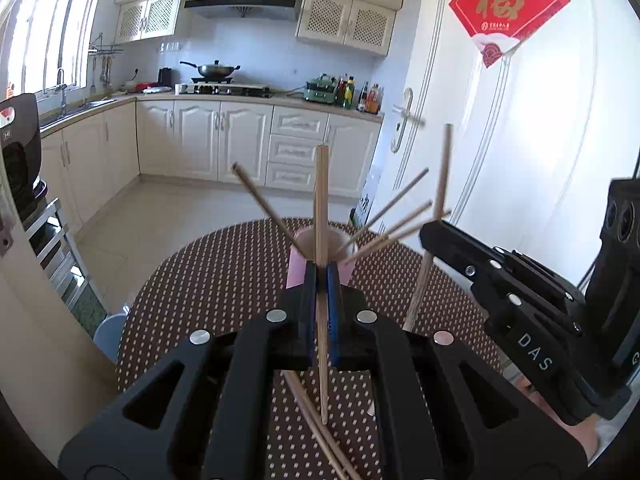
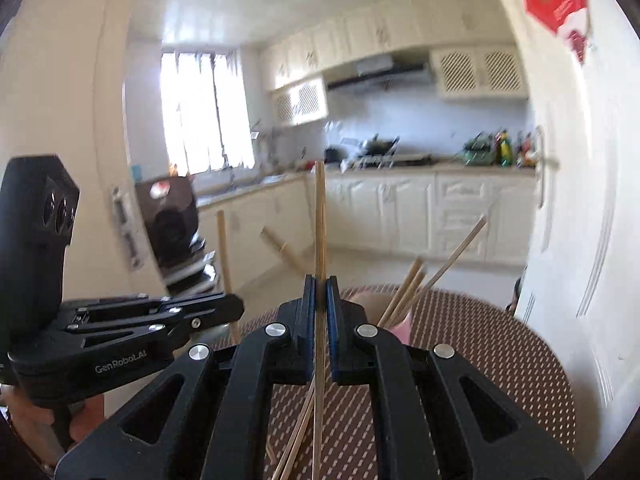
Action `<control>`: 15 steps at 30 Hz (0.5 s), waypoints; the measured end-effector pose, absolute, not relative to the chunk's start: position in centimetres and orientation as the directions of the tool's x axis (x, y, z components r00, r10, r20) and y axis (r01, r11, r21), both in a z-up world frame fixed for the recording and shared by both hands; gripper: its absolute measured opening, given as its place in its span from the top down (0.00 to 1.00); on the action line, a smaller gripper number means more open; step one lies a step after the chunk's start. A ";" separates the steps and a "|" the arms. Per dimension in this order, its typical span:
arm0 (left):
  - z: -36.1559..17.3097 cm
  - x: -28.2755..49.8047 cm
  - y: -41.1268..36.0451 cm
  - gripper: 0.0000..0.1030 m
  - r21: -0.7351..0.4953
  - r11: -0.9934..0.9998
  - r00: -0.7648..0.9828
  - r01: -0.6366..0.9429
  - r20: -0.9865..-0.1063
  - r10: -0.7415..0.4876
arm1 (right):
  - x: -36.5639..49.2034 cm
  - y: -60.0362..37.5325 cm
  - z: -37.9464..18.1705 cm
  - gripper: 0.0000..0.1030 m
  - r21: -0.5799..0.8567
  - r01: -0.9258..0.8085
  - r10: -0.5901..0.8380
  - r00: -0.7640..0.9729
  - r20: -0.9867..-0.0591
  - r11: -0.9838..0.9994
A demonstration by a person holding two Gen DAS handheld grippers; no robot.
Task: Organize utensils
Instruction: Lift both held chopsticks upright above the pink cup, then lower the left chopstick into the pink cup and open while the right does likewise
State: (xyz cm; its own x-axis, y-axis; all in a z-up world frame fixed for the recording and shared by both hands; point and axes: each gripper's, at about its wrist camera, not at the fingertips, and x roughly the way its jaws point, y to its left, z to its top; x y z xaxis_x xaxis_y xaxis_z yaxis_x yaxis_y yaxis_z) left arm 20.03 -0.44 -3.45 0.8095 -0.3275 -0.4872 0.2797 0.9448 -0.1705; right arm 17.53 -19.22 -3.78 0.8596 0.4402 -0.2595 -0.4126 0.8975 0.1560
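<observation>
Wooden chopstick [image 1: 321, 208] is standing upright in the left gripper [image 1: 321, 276], pinched just before the pink cup [image 1: 298, 276]; the right gripper [image 2: 321, 284] is pinching 1 more [image 2: 320, 216]; each should be lowering tip-first between the splayed sticks [image 1: 390, 210]; beside the cup the bench [image 1: 224, 264] is offering open room.
</observation>
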 end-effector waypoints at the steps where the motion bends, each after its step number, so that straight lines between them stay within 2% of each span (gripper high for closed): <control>1: -3.0 20.4 -0.5 0.95 -0.175 0.944 0.816 0.281 -0.474 -0.331 | 17.5 -19.3 -3.5 0.96 0.152 -0.397 0.424 0.873 -0.240 0.905; 9: -0.5 22.5 -1.8 0.95 -0.164 0.942 0.871 0.294 -0.360 -0.335 | 19.2 -21.0 -1.9 0.96 0.155 -0.325 0.337 0.940 -0.057 0.933; 15: 1.0 23.9 -2.4 0.95 -0.155 0.947 0.909 0.280 -0.275 -0.314 | 20.9 -21.3 -2.0 0.96 0.164 -0.305 0.307 0.952 0.017 0.938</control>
